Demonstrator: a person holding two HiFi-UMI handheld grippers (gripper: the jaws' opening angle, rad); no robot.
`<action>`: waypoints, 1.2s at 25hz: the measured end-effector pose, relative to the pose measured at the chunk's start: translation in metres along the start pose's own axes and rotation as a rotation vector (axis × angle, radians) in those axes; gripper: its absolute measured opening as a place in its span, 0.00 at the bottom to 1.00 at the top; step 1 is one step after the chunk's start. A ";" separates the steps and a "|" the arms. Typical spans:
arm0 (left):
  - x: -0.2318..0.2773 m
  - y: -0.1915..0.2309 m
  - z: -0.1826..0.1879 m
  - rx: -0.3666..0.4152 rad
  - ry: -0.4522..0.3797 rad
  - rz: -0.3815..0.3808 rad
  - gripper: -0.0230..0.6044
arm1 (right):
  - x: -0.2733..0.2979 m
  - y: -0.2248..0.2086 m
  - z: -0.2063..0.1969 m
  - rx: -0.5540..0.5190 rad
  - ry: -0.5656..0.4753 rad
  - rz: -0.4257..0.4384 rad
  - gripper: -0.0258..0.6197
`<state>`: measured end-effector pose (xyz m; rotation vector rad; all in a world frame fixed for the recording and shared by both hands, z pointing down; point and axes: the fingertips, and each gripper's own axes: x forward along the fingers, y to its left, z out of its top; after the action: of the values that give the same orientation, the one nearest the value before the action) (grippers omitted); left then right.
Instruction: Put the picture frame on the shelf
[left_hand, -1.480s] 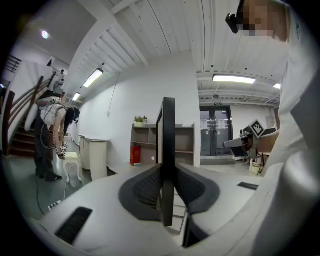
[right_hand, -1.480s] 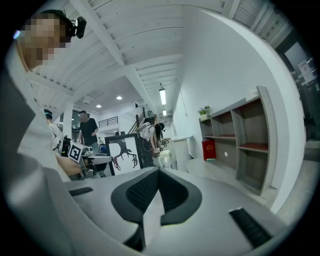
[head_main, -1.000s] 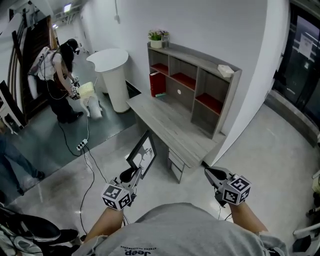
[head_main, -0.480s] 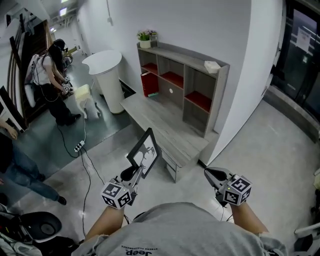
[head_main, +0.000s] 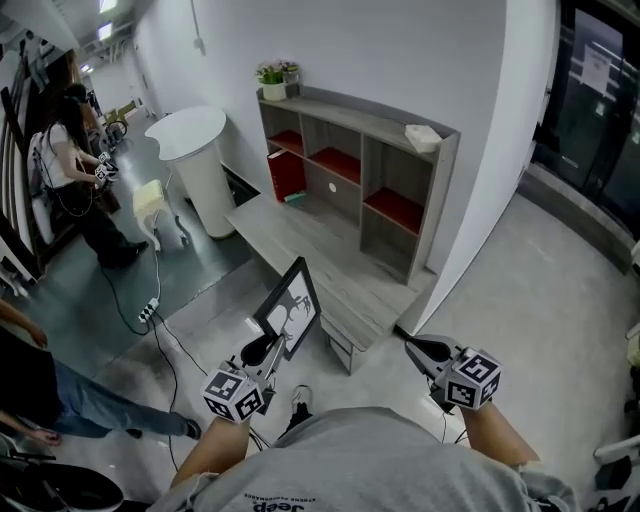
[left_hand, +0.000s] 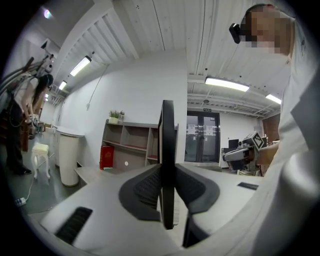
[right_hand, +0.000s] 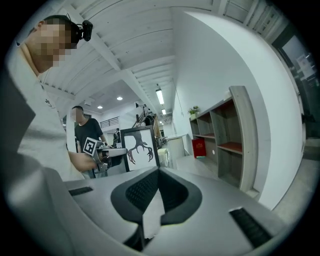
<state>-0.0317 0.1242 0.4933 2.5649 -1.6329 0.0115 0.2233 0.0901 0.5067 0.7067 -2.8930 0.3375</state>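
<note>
The shelf sits a bit lower and further left in the head view than a second ago, so the walk-up looks well underway, and the bystanders on the left have shuffled around too. The frame hasn't shifted in the grip at all. The left gripper is clamped on its lower edge and holds it upright out in front, over the floor and short of the bench, so it's still well apart from the shelf. The left gripper view shows the frame edge-on with a pad pressed against each face. The right gripper hangs free with its jaws pinched together on nothing. My take on doing this bit well: that's a narrow bite on a tall flat thing, so it'll probably want to pivot if the hand swings. I'd keep it vertical and slow down near the bench. The top has a plant at its far end and one cubby holds a red book, so I'd aim for a bare stretch of the top or an empty cubby. I can't see a stand on the back, so I'd plan to lean it on the wall and steady the top edge with the right gripper before letting go.
</note>
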 end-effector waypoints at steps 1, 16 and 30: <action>0.008 0.010 -0.001 -0.003 -0.002 -0.013 0.18 | 0.009 -0.007 0.001 0.002 0.003 -0.013 0.05; 0.146 0.232 0.051 0.014 -0.043 -0.220 0.18 | 0.234 -0.084 0.074 0.010 -0.009 -0.140 0.05; 0.231 0.325 0.078 -0.035 -0.081 -0.286 0.18 | 0.318 -0.149 0.098 0.045 0.020 -0.193 0.05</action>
<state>-0.2313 -0.2283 0.4564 2.7788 -1.2606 -0.1433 0.0054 -0.2022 0.5001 0.9754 -2.7766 0.3829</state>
